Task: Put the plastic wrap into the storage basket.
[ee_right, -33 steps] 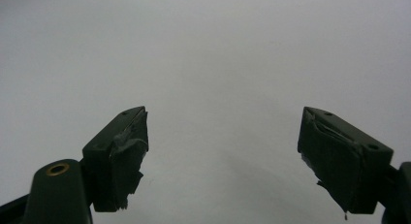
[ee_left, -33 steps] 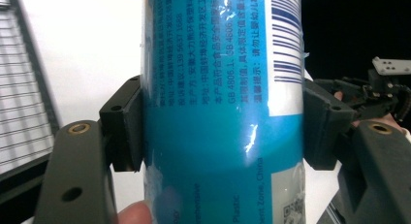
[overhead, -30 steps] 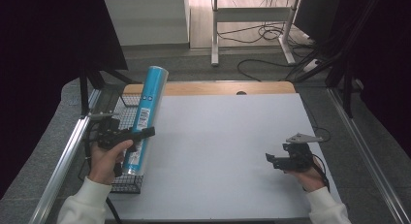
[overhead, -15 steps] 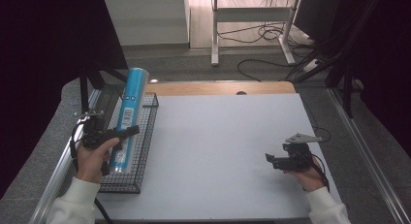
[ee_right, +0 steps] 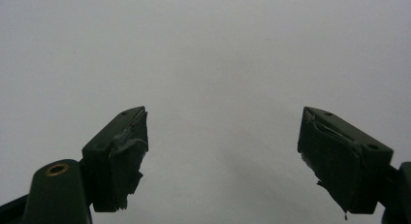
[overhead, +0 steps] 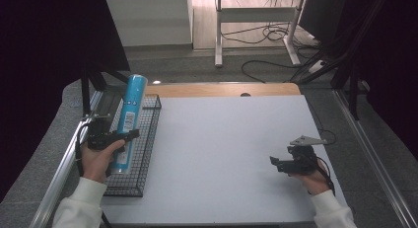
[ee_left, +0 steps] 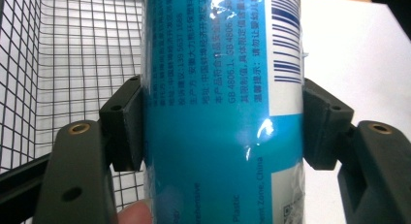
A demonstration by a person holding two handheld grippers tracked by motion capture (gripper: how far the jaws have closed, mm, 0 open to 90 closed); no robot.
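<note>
A tall blue and white can (overhead: 128,120) with printed text and a barcode is held lengthwise over the black wire basket (overhead: 148,134) at the table's left side. My left gripper (overhead: 123,137) is shut on the blue can (ee_left: 220,112), one jaw pressing each side of its body. The basket's mesh (ee_left: 63,64) lies behind the can. My right gripper (overhead: 275,162) rests low over the white tabletop at the right, open, its two jaws wide apart with nothing between them (ee_right: 223,161).
The white tabletop (overhead: 222,154) stretches between the two hands. A wooden strip (overhead: 222,90) edges its far side. Metal rails run along the left (overhead: 64,164) and right (overhead: 374,159). Cables and a desk frame (overhead: 256,35) lie on the floor beyond.
My left hand has carried the can leftward from the table's edge to over the basket, and the can now lies lower and more along the basket. The right gripper has stayed put.
</note>
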